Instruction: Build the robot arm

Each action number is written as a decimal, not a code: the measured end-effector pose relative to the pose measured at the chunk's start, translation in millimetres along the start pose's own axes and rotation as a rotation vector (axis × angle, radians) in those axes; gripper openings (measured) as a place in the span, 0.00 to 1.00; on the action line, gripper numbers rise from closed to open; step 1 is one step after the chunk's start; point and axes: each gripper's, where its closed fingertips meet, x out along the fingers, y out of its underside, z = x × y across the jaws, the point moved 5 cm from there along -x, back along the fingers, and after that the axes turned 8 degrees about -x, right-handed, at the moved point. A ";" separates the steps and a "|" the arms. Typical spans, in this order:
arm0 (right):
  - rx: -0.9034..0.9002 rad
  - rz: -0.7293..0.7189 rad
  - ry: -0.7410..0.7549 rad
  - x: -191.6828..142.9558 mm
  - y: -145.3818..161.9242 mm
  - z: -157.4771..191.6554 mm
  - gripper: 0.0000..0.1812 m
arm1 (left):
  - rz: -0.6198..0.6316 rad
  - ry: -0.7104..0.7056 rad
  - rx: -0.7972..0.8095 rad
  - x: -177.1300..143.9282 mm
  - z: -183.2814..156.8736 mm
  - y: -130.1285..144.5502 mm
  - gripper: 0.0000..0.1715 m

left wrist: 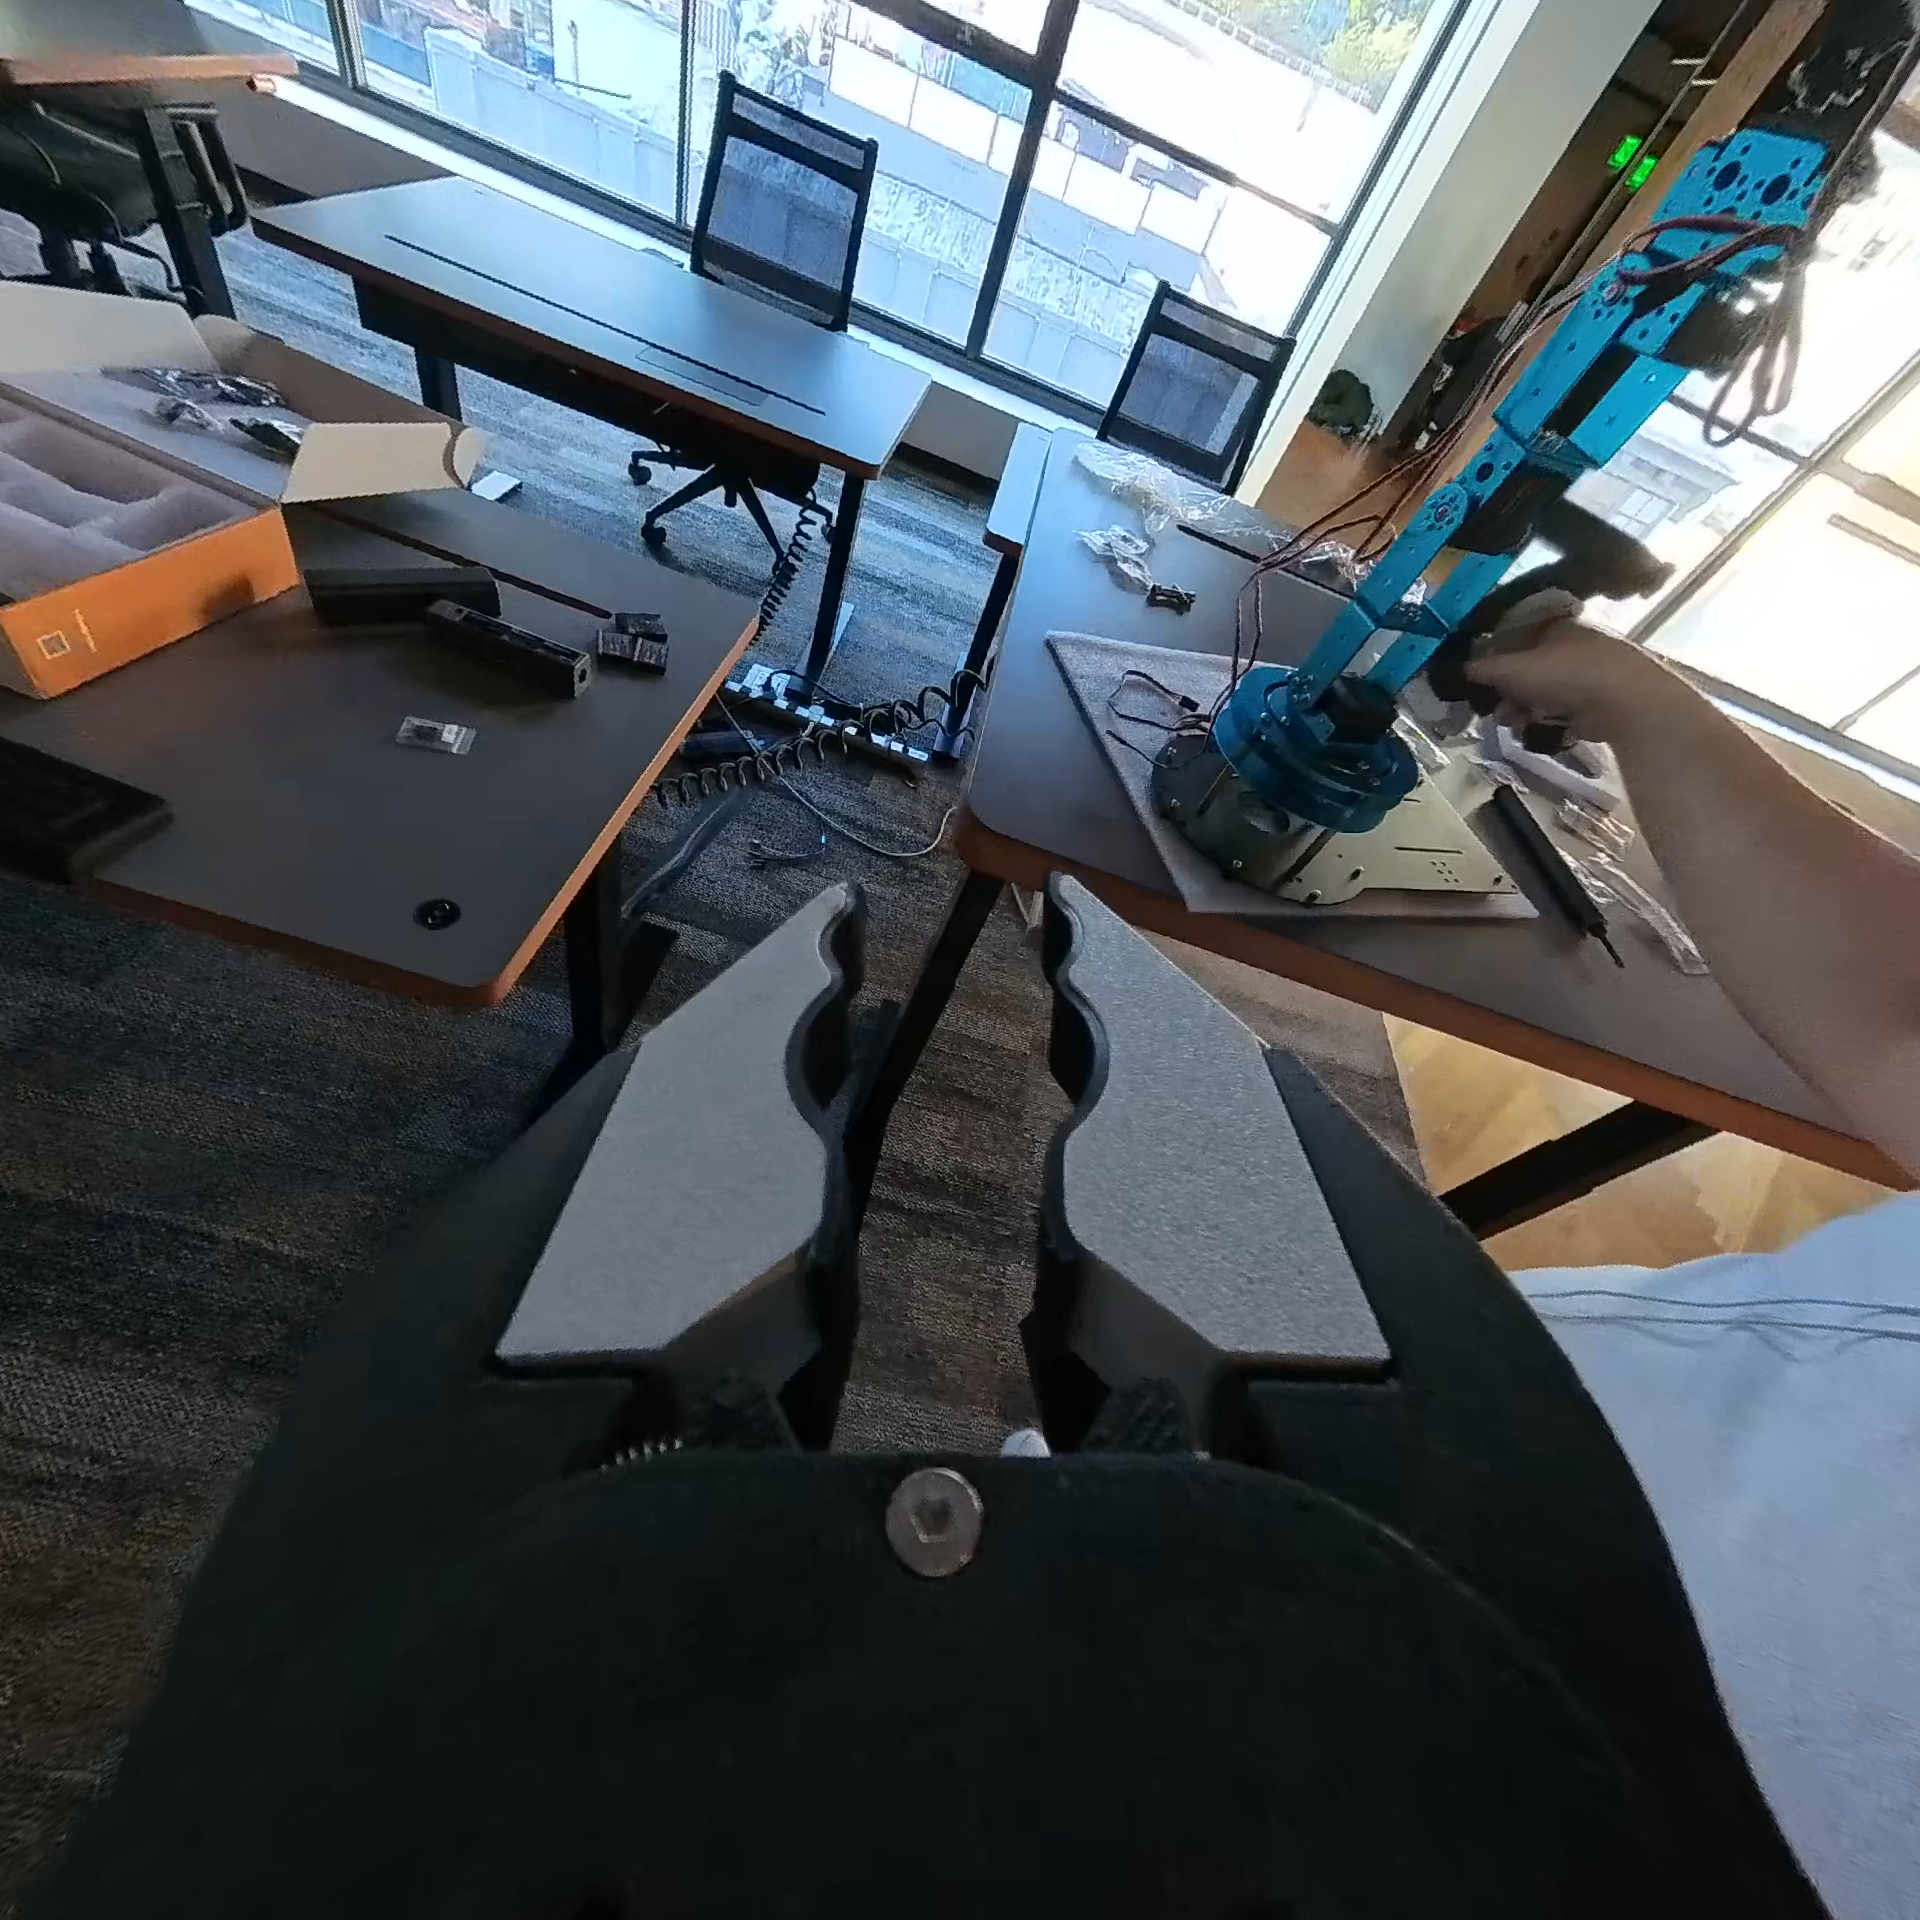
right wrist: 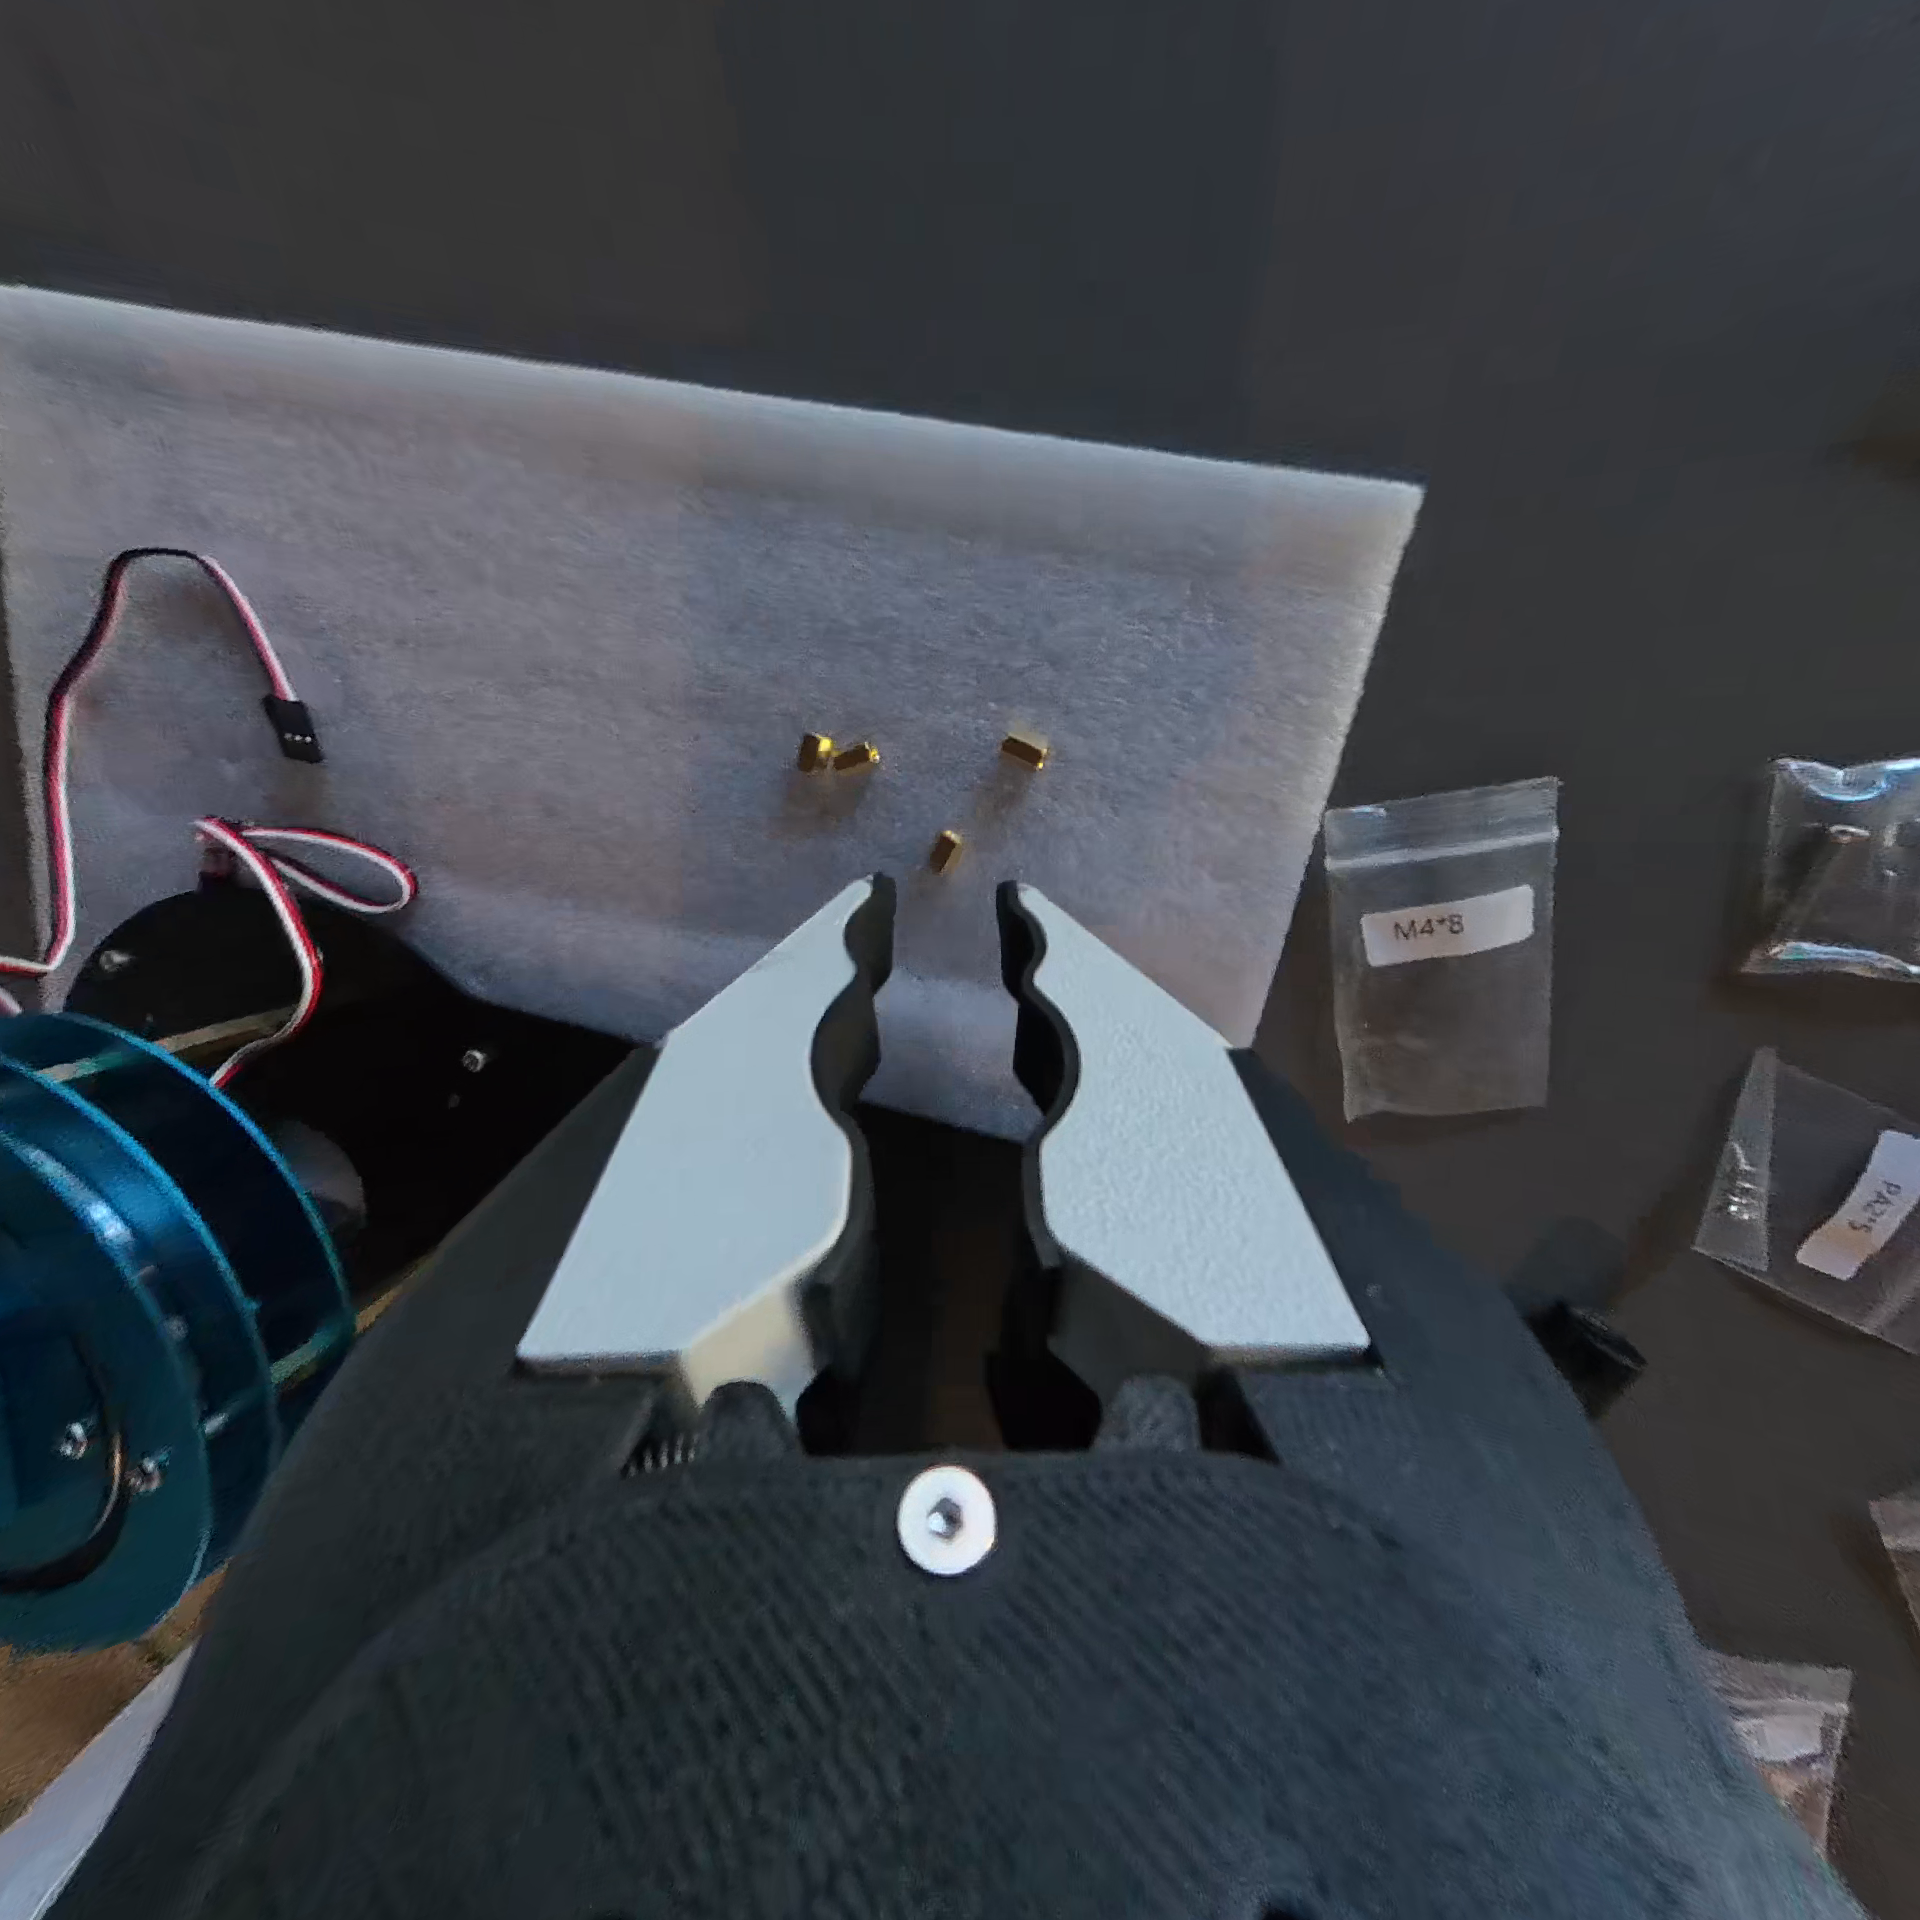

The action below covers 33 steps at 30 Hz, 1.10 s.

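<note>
My right gripper [right wrist: 943, 896] hovers low over the white foam sheet [right wrist: 623, 582] on the dark worktop [right wrist: 1558, 312], its fingers parted and empty; a small brass standoff [right wrist: 945, 851] lies just ahead of the tips, three more [right wrist: 837, 754] beyond. Labelled parts bags [right wrist: 1444, 945] lie to the right, the blue arm's base [right wrist: 156, 1299] to the left. My left gripper [left wrist: 951, 914] hangs over the carpet [left wrist: 208, 1195], fingers apart and empty, well away from the blue robot arm [left wrist: 1455, 582].

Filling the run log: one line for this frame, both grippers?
left gripper: open, empty, off-desk | right gripper: open, empty, over foam pad | nearest: brass standoff just ahead
</note>
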 end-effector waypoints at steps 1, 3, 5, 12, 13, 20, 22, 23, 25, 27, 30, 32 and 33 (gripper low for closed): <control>0.002 0.004 0.005 2.1 -1.3 0.4 0.10 | 0.001 0.000 -0.007 -0.9 1.1 1.0 0.19; 0.002 0.014 0.014 5.1 -3.3 2.1 0.10 | 0.002 -0.003 -0.019 -2.8 3.7 2.9 0.19; -0.011 0.028 0.031 7.0 -4.9 4.3 0.10 | 0.004 -0.011 -0.026 -5.0 6.5 4.8 0.19; -0.064 0.094 0.127 13.5 -5.2 4.7 0.07 | -0.003 -0.026 -0.051 -11.7 15.9 8.3 0.19; -0.063 0.095 0.120 14.6 -5.2 5.6 0.06 | -0.002 -0.026 -0.054 -11.8 16.9 8.7 0.19; -0.078 0.098 0.133 16.6 -5.0 4.7 0.03 | 0.019 -0.015 -0.058 -7.0 21.2 10.7 0.19; -0.083 0.093 0.131 16.4 -4.7 4.5 0.03 | 0.023 -0.011 -0.055 -5.7 21.8 10.0 0.19; -0.085 0.088 0.130 16.2 -4.6 4.4 0.03 | 0.025 -0.009 -0.052 -5.1 22.2 9.5 0.18; -0.089 0.075 0.129 15.0 -3.4 4.3 0.03 | 0.031 -0.008 -0.047 -4.2 23.7 8.8 0.18; -0.102 0.064 0.144 12.3 0.0 2.6 0.03 | 0.036 -0.005 -0.046 -3.7 26.1 8.7 0.18; -0.105 0.030 0.136 6.5 9.5 0.2 0.03 | 0.041 -0.001 -0.042 -1.9 32.8 10.5 0.18; -0.101 -0.002 0.122 0.2 18.5 -0.8 0.03 | 0.053 0.025 -0.015 6.4 38.1 14.9 0.19; -0.097 -0.024 0.120 -4.0 23.4 -1.3 0.03 | 0.068 0.049 0.006 15.2 40.1 19.2 0.19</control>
